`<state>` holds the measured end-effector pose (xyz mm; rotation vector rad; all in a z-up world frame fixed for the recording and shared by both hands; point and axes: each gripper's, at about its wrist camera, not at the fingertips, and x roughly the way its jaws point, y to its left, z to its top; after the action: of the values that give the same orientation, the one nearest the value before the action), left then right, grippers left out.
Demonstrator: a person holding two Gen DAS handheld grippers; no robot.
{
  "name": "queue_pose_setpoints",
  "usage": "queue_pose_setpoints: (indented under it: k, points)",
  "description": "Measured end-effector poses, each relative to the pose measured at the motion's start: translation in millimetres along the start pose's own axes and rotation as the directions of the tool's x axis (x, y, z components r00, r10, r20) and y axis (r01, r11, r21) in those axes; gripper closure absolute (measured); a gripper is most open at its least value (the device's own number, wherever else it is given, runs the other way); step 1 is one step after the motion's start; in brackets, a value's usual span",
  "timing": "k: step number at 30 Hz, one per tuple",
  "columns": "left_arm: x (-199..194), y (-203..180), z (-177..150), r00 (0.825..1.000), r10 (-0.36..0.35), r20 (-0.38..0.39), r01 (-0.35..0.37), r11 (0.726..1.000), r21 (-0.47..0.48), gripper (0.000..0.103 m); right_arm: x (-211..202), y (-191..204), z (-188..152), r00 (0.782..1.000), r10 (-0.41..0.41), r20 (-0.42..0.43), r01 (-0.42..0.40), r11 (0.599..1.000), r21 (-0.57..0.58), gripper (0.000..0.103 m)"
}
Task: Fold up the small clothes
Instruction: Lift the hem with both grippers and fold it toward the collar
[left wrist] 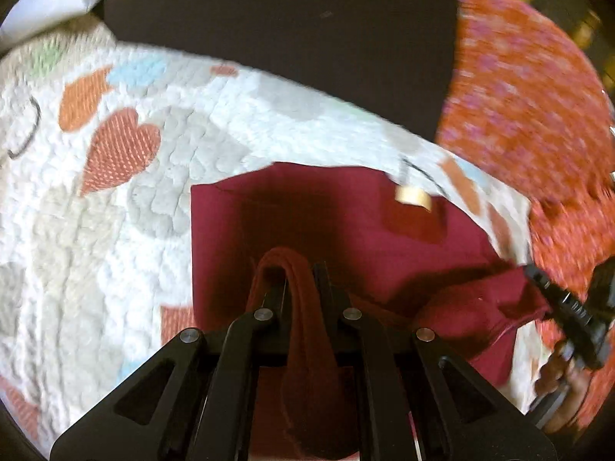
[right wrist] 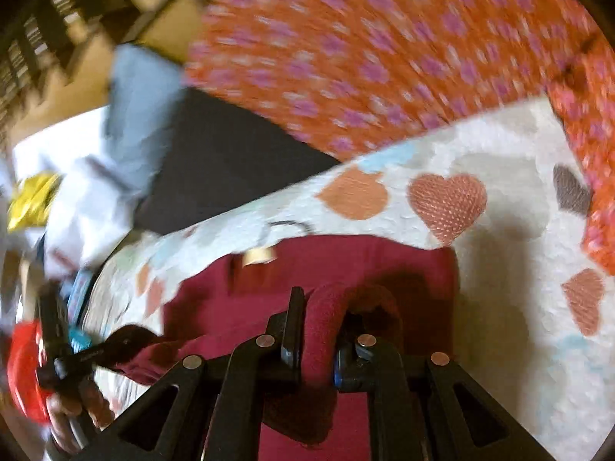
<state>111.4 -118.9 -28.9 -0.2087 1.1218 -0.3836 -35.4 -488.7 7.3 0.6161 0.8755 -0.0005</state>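
The maroon garment point(left wrist: 338, 230) lies flat on the heart-patterned quilt point(left wrist: 115, 199), its near edge lifted off the quilt and pinched in both my claws. My left gripper point(left wrist: 300, 280) is clamped on a bunched fold of that edge; my right gripper point(right wrist: 321, 307) is clamped on the other corner of it. A pale tag point(right wrist: 259, 256) sits near the far hem. To fold well, I judge I should carry both corners forward together, level and evenly spaced, so the edge stays taut and lands square on the far hem. I should let go only once the cloth rests flat. Beyond the quilt are a dark cushion point(left wrist: 288, 27) and orange floral fabric point(right wrist: 384, 46).
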Motion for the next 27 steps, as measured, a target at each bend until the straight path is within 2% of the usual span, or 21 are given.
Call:
queue_pose_setpoints:
  k: [2, 4, 5, 7, 9, 12, 15, 18, 19, 20, 22, 25, 27]
  points:
    - [9.5, 9.7, 10.5, 0.999, -0.038, -0.032, 0.036, 0.997, -0.063, 0.096, 30.9, -13.6, 8.9, 0.998, -0.004, -0.066, 0.006, 1.000, 0.026, 0.090]
    - [5.3, 12.7, 18.4, 0.995, -0.092, -0.027, 0.090, 0.993, -0.073, 0.090, 44.7, -23.5, 14.1, 0.996, 0.008, -0.091, -0.003, 0.999, 0.054, 0.087]
    - [0.2, 10.8, 20.3, 0.996, -0.091, -0.016, 0.090, 0.995, -0.053, 0.085, 41.5, -24.3, 16.4, 0.997, 0.035, -0.070, -0.031, 0.998, 0.054, 0.084]
    - [-9.5, 5.7, 24.9, 0.998, -0.063, 0.005, 0.063, 0.998, -0.006, 0.083, 28.6, -20.8, 18.8, 0.997, 0.069, -0.025, -0.068, 0.997, 0.027, 0.080]
    - [-15.9, 5.2, 25.1, 0.998, -0.060, 0.004, 0.060, 0.998, 0.007, 0.081, 16.7, -16.6, 20.2, 0.997, 0.072, -0.001, -0.072, 0.997, 0.009, 0.079]
    - [-22.8, 8.4, 24.0, 0.996, -0.094, -0.005, 0.094, 0.996, -0.005, 0.077, 3.2, -21.2, 19.8, 0.996, 0.088, -0.007, -0.087, 0.995, 0.045, 0.079]
    - [-27.4, 14.9, 21.1, 0.994, -0.106, -0.001, 0.106, 0.994, -0.008, 0.076, -3.5, -28.0, 18.9, 0.995, 0.095, -0.011, -0.094, 0.993, 0.077, 0.078]
    - [-23.3, 18.7, 25.1, 0.994, -0.106, -0.014, 0.106, 0.994, -0.027, 0.076, -3.3, -42.0, 22.2, 0.990, 0.136, -0.026, -0.130, 0.979, 0.155, 0.077]
    - [-22.4, 19.8, 26.8, 0.995, -0.102, -0.014, 0.102, 0.994, -0.043, 0.076, -3.6, -44.2, 24.6, 0.990, 0.135, -0.029, -0.128, 0.977, 0.170, 0.075]
    - [-21.3, 20.6, 28.4, 0.995, -0.103, -0.015, 0.102, 0.993, -0.056, 0.076, -7.8, -45.1, 27.1, 0.994, 0.105, -0.004, -0.102, 0.980, 0.169, 0.068]
    - [-20.5, 21.3, 30.7, 0.992, -0.123, -0.023, 0.122, 0.990, -0.067, 0.072, -23.0, -47.3, 30.5, 0.997, 0.022, 0.071, -0.034, 0.986, 0.165, 0.062]
    - [-24.2, 17.1, 30.6, 0.991, -0.132, -0.018, 0.131, 0.990, -0.045, 0.058, -30.1, -49.0, 28.6, 0.995, 0.024, 0.096, -0.039, 0.985, 0.167, 0.062]
    - [-32.6, 16.3, 32.6, 0.989, -0.141, 0.033, 0.143, 0.989, -0.042, 0.035, -24.9, -34.4, 22.7, 0.997, 0.021, 0.075, -0.026, 0.997, 0.074, 0.062]
